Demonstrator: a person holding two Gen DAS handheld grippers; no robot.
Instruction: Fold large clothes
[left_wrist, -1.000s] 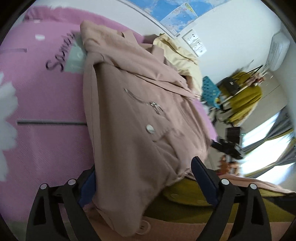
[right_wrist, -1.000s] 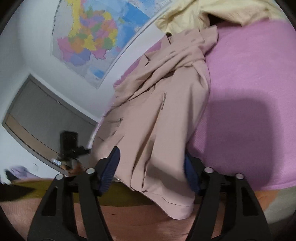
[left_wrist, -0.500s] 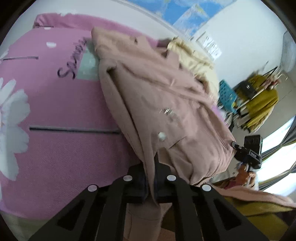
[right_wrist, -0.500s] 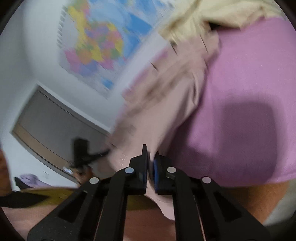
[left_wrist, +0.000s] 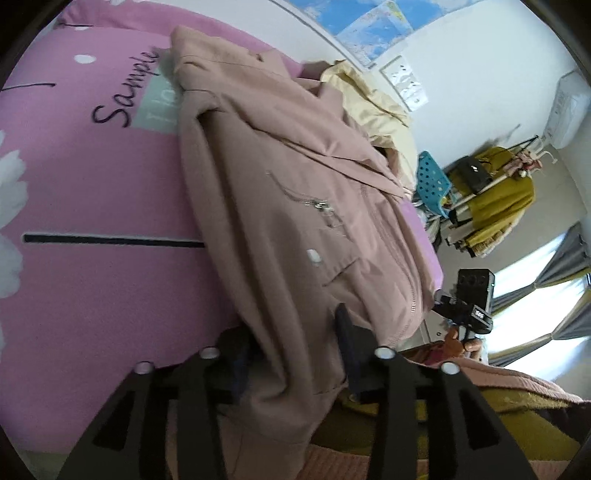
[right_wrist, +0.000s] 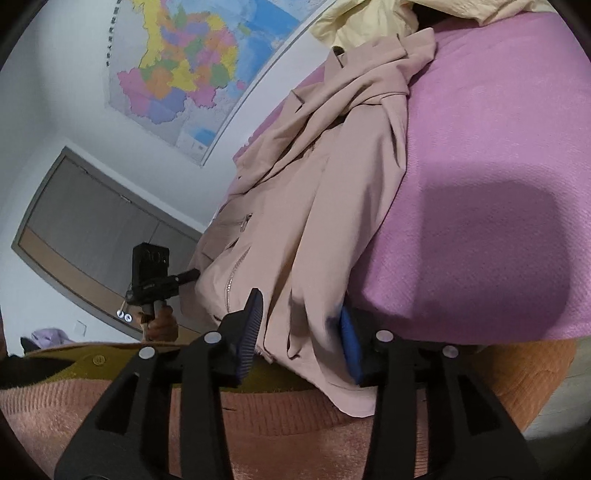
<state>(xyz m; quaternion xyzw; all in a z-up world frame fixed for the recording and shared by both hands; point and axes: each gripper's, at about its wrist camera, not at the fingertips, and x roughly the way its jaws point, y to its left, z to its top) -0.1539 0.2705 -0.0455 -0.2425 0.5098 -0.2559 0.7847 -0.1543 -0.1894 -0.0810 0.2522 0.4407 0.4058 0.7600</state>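
While the dusty-pink jacket (left_wrist: 295, 206) lies spread across the pink bedcover (left_wrist: 92, 192), its lower hem hangs over the near edge of the bed, and both tools sit at that hem. Seen from the left wrist, the bedcover fills the left side, printed with white petals, a dark stripe and the word "Sample". The jacket runs from the far upper edge down to the left gripper (left_wrist: 291, 354), with a zip pocket (left_wrist: 303, 195) and a white snap button (left_wrist: 313, 254) showing on its front. The left gripper's jaws have just been opening and now stand apart, with a fold of the hem draped loosely between them; the pads do not appear to press on it. Further right, a pale yellow garment (left_wrist: 373, 110) lies bunched behind the jacket's collar, and a clothes rack (left_wrist: 491, 192) stands by the wall.

From the right wrist, a wall map (right_wrist: 199, 66) hangs at upper left. The jacket (right_wrist: 332, 192) slopes down the middle to the right gripper (right_wrist: 301, 332), whose jaws have likewise just been opening and stand apart around the hanging hem without clamping it. The bedcover (right_wrist: 498, 147) fills the right.
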